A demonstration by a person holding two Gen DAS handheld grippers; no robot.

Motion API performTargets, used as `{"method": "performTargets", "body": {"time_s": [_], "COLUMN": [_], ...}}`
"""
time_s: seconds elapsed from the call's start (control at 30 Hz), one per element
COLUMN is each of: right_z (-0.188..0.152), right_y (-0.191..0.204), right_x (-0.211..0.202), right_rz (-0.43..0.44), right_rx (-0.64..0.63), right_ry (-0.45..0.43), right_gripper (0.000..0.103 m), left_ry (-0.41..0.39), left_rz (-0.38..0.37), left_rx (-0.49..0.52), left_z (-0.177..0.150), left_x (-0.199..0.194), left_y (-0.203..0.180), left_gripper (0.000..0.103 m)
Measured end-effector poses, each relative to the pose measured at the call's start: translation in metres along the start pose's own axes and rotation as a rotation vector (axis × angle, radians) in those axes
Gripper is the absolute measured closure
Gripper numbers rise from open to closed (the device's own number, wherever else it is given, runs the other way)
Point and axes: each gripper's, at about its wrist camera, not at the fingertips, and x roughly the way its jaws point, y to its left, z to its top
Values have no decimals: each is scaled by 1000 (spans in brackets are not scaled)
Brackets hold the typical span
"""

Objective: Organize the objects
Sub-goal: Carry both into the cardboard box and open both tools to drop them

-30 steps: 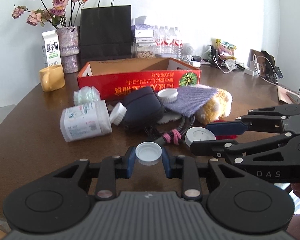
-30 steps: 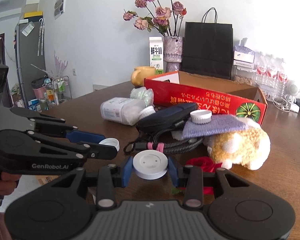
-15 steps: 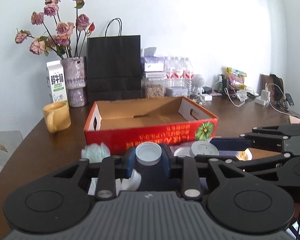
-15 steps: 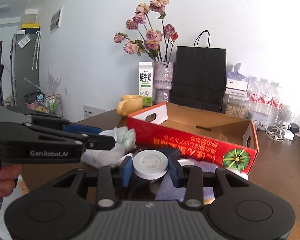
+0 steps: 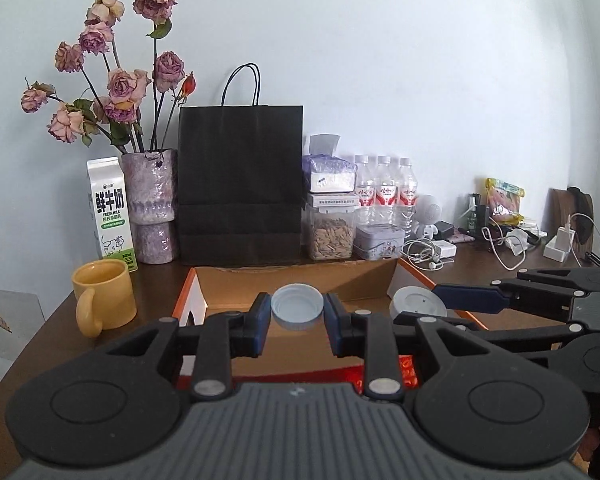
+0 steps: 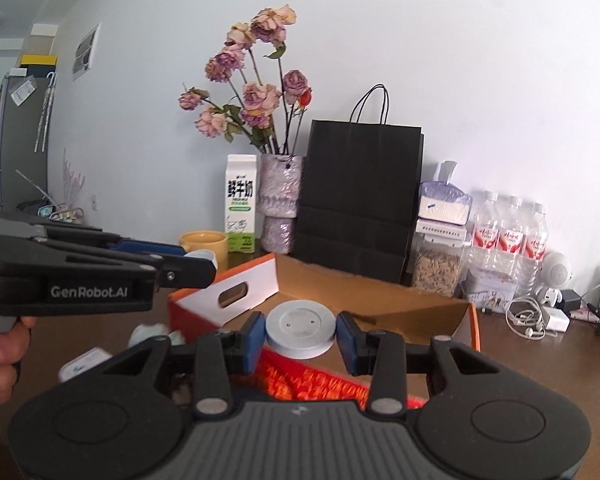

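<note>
cap [image 5: 297, 306] — small, white, round, hollow side up.

both cams sit right behind their own fingers, looking forward and a bit down over the open cardboard box [image 5: 300, 280] toward the back wall, up close, both catching the black paper bag [image 6: 360, 192] and each other's gripper

**Both caps carried up over the box**

The left gripper [image 5: 297, 326] with its open-side-up white cap [image 5: 297, 312] and the right gripper [image 6: 300, 338] with its flat lid [image 6: 300, 328] have risen from the near clutter to above the red cardboard box [image 6: 380, 300].
</note>
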Motion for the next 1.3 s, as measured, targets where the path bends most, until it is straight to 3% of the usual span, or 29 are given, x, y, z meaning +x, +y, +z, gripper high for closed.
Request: {"method": "performTargets", "body": {"time_s": [0.17, 0.4, 0.67, 0.7, 0.73, 0.77, 0.8, 0.83, 0.87, 0.9, 1.0, 1.3], "right_z": [14, 4, -5, -5, -5, -5, -5, -5, -5, -5, -5, -5], "right_y": [-20, -45, -53, -54, -54, -55, -55, -56, -56, -56, -57, -57], "right_x": [37, 95, 106, 106, 105, 104, 104, 103, 102, 102, 102, 101], "right_rz": [-21, -57, -70, -70, -70, -74, -79, -85, -86, -87, -96, -96], "right_rx": [20, 90, 118, 122, 124, 126, 128, 131, 133, 134, 136, 138], "right_ry": [19, 159, 195, 192, 189, 187, 184, 182, 179, 176, 176, 170], "right_gripper": [65, 65, 65, 65, 64, 53, 44, 24, 12, 11, 0, 0], "left_ry": [24, 113, 173, 168, 162, 155, 143, 130, 118, 111, 114, 116], "left_rz": [34, 101, 104, 104, 103, 109, 125, 138, 147, 152, 166, 163], "left_rx": [-10, -55, -58, -60, -61, -63, -64, -62, -60, -64, -71, -76], "left_z": [11, 8, -5, -5, -5, -5, -4, -3, -3, -1, 0, -1], "left_x": [40, 96, 114, 113, 111, 109, 107, 105, 103, 102, 102, 100], "left_y": [2, 8, 10, 10, 10, 10, 11, 10, 10, 10, 11, 11], "left_gripper": [74, 74, 73, 71, 57, 45, 23, 12, 9, 0, 0, 0]}}
